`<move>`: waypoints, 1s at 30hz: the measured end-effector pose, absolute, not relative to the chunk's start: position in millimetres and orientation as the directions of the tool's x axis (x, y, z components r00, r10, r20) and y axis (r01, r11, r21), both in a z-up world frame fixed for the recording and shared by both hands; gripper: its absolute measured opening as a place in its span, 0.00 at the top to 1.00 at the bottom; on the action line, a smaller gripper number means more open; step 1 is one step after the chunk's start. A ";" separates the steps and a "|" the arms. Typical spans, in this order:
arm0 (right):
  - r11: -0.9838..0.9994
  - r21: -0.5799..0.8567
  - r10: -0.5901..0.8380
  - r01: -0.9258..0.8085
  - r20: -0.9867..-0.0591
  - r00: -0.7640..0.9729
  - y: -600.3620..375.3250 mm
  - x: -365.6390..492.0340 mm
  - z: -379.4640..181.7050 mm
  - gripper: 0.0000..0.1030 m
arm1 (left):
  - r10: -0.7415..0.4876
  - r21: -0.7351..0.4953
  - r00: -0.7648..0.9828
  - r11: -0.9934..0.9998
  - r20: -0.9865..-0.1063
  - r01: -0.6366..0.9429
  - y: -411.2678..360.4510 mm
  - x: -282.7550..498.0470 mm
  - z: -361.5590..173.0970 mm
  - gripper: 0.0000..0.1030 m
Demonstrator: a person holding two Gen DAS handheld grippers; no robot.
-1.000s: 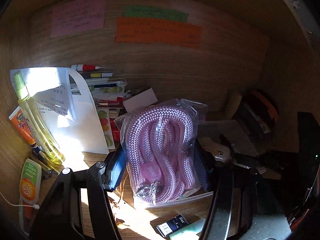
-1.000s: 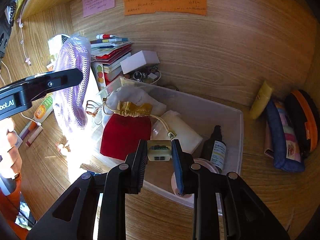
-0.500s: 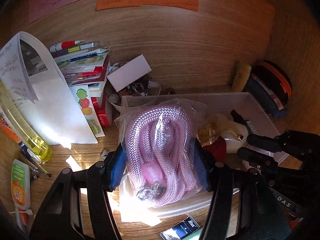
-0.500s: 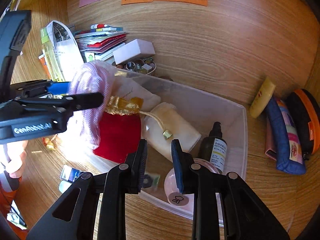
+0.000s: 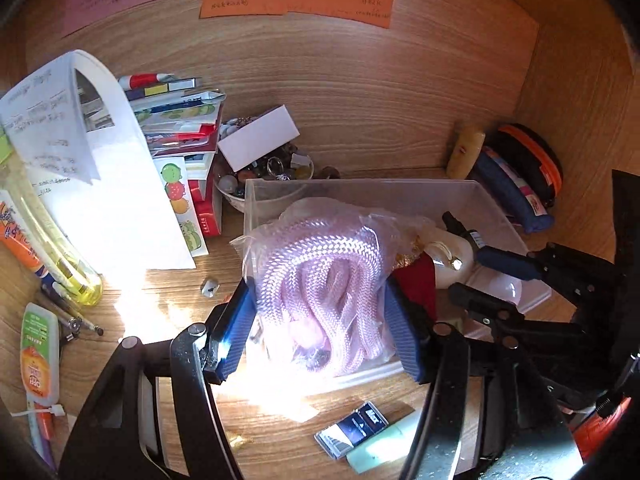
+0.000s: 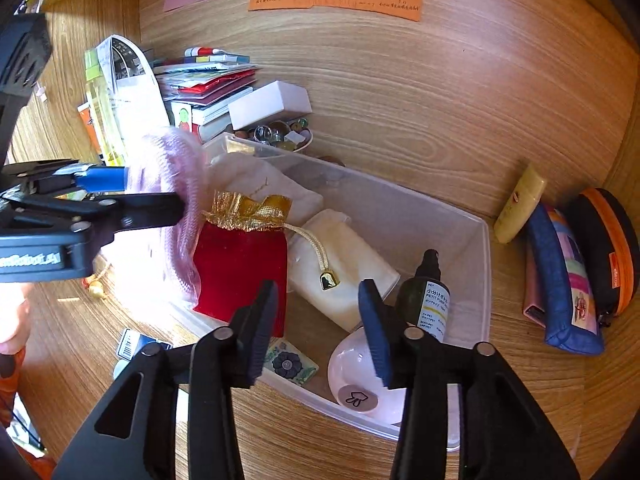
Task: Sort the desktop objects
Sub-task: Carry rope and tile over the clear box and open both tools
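My left gripper is shut on a pink rope in a clear plastic bag, held over the left end of a clear plastic bin. In the right wrist view the bagged rope hangs at the bin's left edge. My right gripper is open and empty above the bin's near side. In the bin lie a red pouch with a gold top, a cream pouch, a dark bottle, a floral card and a pink round thing.
A book stack, a white box and a bowl of beads stand behind the bin. Pencil cases and a yellow tube lie to the right. Pens, tubes and a small dark card lie on the desk.
My left gripper has carried the bagged rope right and down over the bin's left end. My right gripper let go of the small floral card, which now lies in the bin, and opened wider.
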State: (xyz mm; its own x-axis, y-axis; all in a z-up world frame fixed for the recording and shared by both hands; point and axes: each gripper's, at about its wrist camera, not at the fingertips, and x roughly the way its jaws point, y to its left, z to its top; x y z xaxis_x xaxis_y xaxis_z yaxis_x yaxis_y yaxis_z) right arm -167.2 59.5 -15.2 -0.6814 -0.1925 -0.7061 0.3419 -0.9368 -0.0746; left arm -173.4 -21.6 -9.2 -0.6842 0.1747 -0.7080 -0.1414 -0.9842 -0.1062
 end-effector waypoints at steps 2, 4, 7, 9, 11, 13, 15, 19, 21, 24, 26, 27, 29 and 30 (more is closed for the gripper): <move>-0.937 -0.074 -0.194 0.342 -0.703 -0.684 59.3 -166.2 -14.6 0.55 | 0.159 -0.091 -0.705 -0.987 -0.691 -0.133 -23.2 -164.1 -2.5 0.34; -0.936 -0.076 -0.194 0.342 -0.700 -0.687 58.4 -165.1 -13.7 0.54 | 0.146 -0.080 -0.727 -0.989 -0.671 -0.124 -25.4 -155.9 4.8 0.31; -0.936 -0.080 -0.195 0.343 -0.694 -0.693 57.1 -162.9 -12.1 0.54 | 0.131 -0.070 -0.743 -0.991 -0.656 -0.113 -29.3 -146.4 11.8 0.29; -0.935 -0.081 -0.196 0.344 -0.691 -0.696 56.7 -161.3 -10.4 0.53 | 0.108 -0.054 -0.748 -0.994 -0.655 -0.097 -32.0 -140.8 13.8 0.28; -0.935 -0.083 -0.196 0.344 -0.687 -0.700 56.7 -159.5 -8.6 0.53 | 0.083 -0.038 -0.748 -0.996 -0.659 -0.078 -35.5 -136.1 13.0 0.28; -0.935 -0.085 -0.196 0.343 -0.683 -0.704 56.2 -157.8 -6.5 0.51 | 0.064 -0.029 -0.741 -0.998 -0.668 -0.060 -40.4 -130.9 10.7 0.28; -0.935 -0.088 -0.195 0.342 -0.678 -0.709 55.6 -155.5 -4.4 0.48 | 0.046 -0.022 -0.732 -0.999 -0.680 -0.042 -46.0 -124.9 7.4 0.28; -0.935 -0.105 -0.188 0.339 -0.665 -0.723 52.9 -150.0 0.1 0.45 | 0.006 -0.003 -0.708 -1.000 -0.707 -0.006 -58.1 -111.6 -4.4 0.25; -0.935 -0.107 -0.186 0.338 -0.663 -0.725 52.5 -148.1 2.0 0.45 | -0.010 0.004 -0.690 -1.000 -0.724 0.011 -64.2 -105.6 -13.1 0.23; -0.937 -0.109 -0.180 0.332 -0.665 -0.725 52.4 -145.3 3.7 0.45 | -0.032 0.014 -0.659 -0.999 -0.751 0.032 -72.3 -98.4 -26.3 0.23; -0.938 -0.109 -0.175 0.328 -0.669 -0.723 53.5 -143.2 4.3 0.45 | -0.037 0.014 -0.641 -0.999 -0.767 0.041 -76.8 -94.2 -34.8 0.23; -0.940 -0.110 -0.170 0.324 -0.671 -0.722 54.0 -141.5 4.2 0.45 | -0.035 0.010 -0.633 -0.999 -0.773 0.042 -78.9 -92.5 -38.7 0.23; -0.943 -0.115 -0.157 0.312 -0.675 -0.721 54.7 -137.0 3.1 0.45 | -0.030 0.003 -0.626 -0.999 -0.779 0.044 -82.2 -88.1 -43.8 0.23; -0.944 -0.117 -0.150 0.307 -0.677 -0.720 54.9 -134.2 1.9 0.45 | -0.027 0.000 -0.624 -0.999 -0.781 0.043 -83.5 -85.9 -45.7 0.23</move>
